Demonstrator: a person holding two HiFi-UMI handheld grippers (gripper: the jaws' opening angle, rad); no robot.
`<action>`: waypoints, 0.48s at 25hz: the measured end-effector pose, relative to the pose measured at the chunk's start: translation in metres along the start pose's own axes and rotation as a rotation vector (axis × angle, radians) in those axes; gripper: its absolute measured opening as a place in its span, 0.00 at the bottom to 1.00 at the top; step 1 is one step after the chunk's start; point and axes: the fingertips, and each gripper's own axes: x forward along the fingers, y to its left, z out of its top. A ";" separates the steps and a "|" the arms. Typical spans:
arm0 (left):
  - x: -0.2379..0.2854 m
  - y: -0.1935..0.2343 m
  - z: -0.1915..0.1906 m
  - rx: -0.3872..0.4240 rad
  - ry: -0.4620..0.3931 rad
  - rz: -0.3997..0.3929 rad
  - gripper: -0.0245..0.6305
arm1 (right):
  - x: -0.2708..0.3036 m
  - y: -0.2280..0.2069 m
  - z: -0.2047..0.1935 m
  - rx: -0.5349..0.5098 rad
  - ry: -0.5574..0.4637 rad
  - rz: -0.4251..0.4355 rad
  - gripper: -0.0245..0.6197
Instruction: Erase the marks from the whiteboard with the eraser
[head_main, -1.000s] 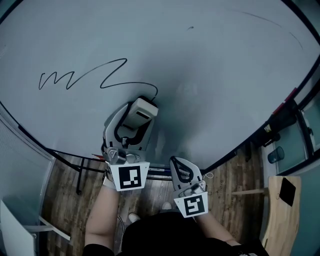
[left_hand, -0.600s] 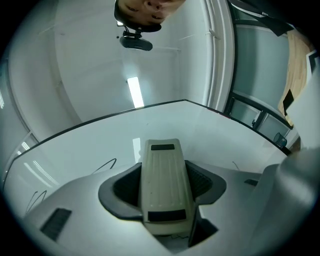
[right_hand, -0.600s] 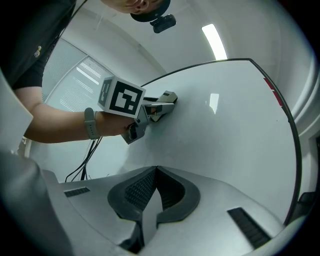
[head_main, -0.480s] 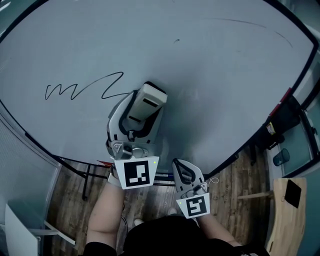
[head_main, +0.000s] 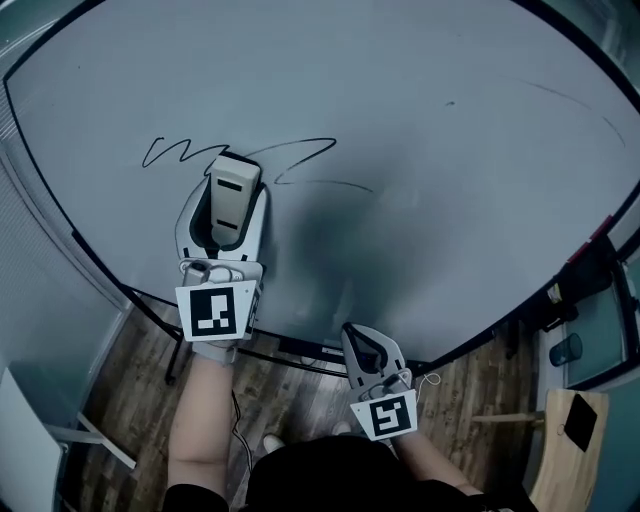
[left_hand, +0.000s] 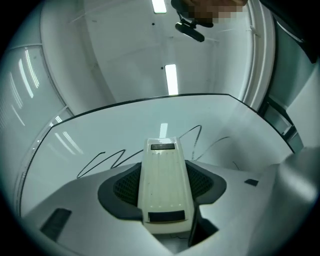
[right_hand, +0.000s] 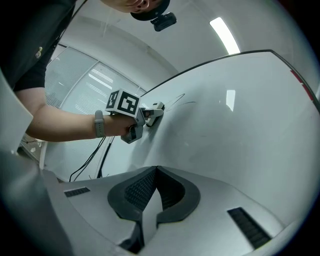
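The whiteboard (head_main: 420, 120) fills the head view and carries a black scribble (head_main: 300, 150) at its left. My left gripper (head_main: 230, 180) is shut on the cream eraser (head_main: 232, 192), whose tip lies on the middle of the scribble, hiding that part. In the left gripper view the eraser (left_hand: 164, 185) sits between the jaws, with the scribble (left_hand: 107, 160) showing on both sides. My right gripper (head_main: 352, 335) hangs shut below the board's lower edge, holding nothing; in its own view the jaws (right_hand: 156, 187) meet.
A faint thin line (head_main: 570, 100) and a small dot (head_main: 450, 102) mark the board's upper right. Below the board lie the wooden floor (head_main: 130, 370), the stand's legs (head_main: 175, 355) and a wooden table (head_main: 575, 440) at the lower right.
My left gripper has carried the eraser left from the scribble's right end onto its middle. The line's lower right loop looks fainter. The right gripper has stayed low.
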 end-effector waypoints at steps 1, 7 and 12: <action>-0.003 0.012 -0.007 -0.024 0.018 0.020 0.45 | 0.002 0.005 -0.001 -0.004 0.011 0.011 0.08; -0.007 0.035 -0.021 -0.136 0.062 0.047 0.44 | 0.006 0.016 -0.006 -0.022 0.055 0.035 0.08; 0.002 0.005 -0.003 -0.179 0.012 0.033 0.44 | -0.002 0.000 -0.003 0.010 0.015 -0.026 0.08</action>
